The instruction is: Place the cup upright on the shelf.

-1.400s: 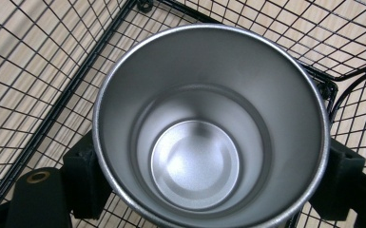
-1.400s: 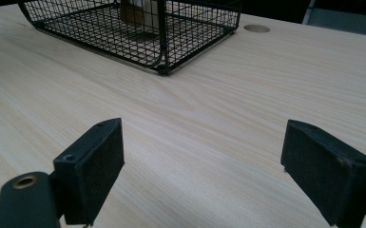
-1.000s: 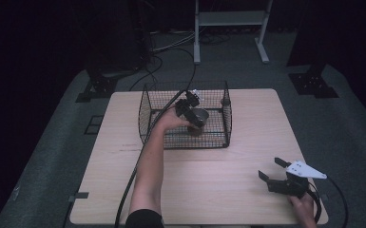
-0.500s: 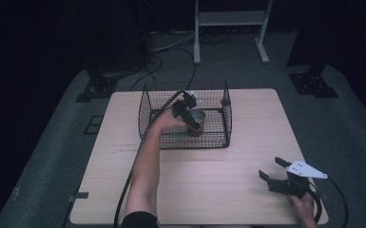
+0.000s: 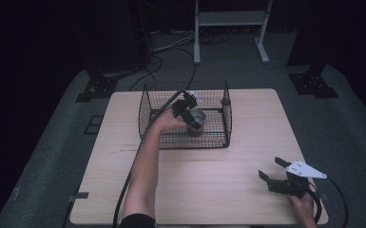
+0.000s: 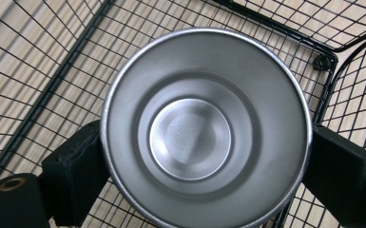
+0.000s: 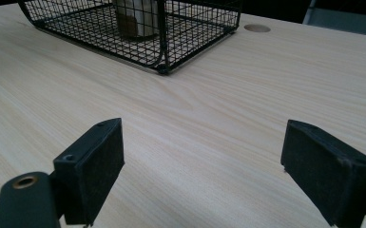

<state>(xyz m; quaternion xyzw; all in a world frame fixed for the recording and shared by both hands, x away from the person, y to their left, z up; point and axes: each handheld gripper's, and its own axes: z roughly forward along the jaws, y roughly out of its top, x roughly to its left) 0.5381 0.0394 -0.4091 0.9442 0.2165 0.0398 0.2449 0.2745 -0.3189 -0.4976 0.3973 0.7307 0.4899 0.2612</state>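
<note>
A shiny metal cup [image 5: 198, 117] sits low inside a black wire basket [image 5: 185, 142] at the back middle of the wooden table [image 5: 209, 180]. My left gripper [image 5: 195, 119] reaches into the basket from above and is shut on the cup. In the left gripper view I look straight down into the cup [image 6: 204, 128], with a black pad pressed against each side of its rim. My right gripper [image 5: 270, 167] rests near the front right edge, open with nothing between its pads [image 7: 95, 161]. Its view shows the basket [image 7: 190, 28] and the cup [image 7: 135, 16] far off.
The basket's mesh walls [image 6: 52, 71] close around the cup on all sides. A cable [image 5: 138, 156] trails along the left forearm. A round hole [image 7: 256, 28] marks the tabletop beyond the basket. White frame legs [image 5: 228, 28] stand on the floor behind.
The left gripper has shifted only slightly inside the basket while holding the cup. The right gripper has stayed where it was.
</note>
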